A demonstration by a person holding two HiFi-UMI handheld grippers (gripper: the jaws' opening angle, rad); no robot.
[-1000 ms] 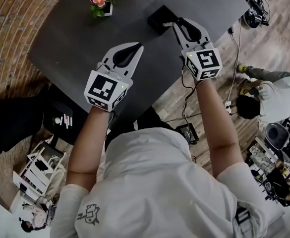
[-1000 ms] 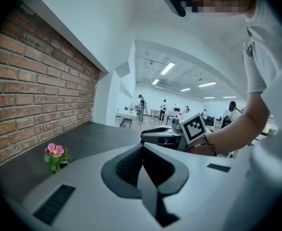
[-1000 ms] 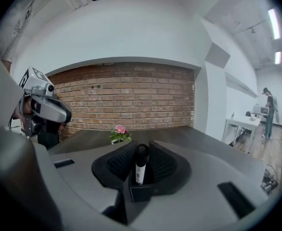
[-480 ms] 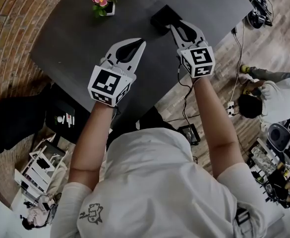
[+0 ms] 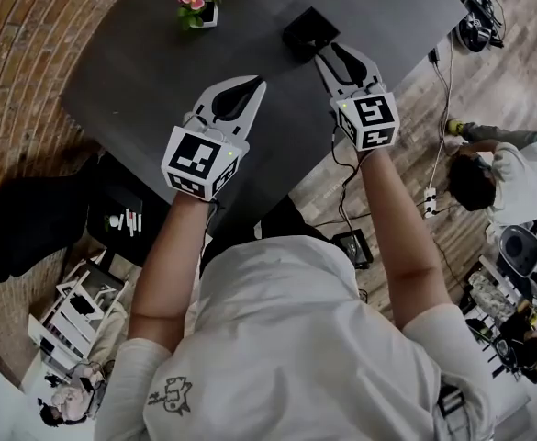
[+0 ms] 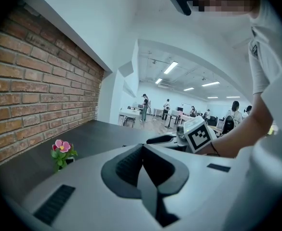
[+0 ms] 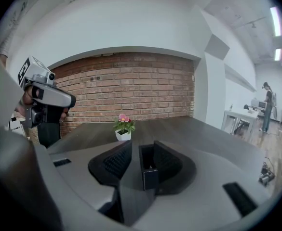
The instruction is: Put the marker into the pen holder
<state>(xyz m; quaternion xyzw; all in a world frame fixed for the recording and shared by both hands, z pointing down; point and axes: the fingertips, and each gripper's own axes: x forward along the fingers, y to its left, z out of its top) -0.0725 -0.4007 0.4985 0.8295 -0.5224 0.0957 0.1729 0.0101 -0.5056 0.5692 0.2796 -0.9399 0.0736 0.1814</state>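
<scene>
Both jaws of the left hand-held gripper [image 5: 257,83] are lying together, empty, above the dark worktop [image 5: 139,72]. The right hand-held gripper [image 5: 323,50] is opening, its jaws framing the black pen holder [image 7: 149,170]. The marker [image 7: 150,167] is barely showing, only a pale speck inside.

No legible text, nos., brands or signs are found in any view. Only b/w square code patterns, w/o letters, are carried by the left cube [image 5: 197,162] and right cube [image 5: 369,120]. The shirt print [image 5: 167,395] can't be read.
</scene>
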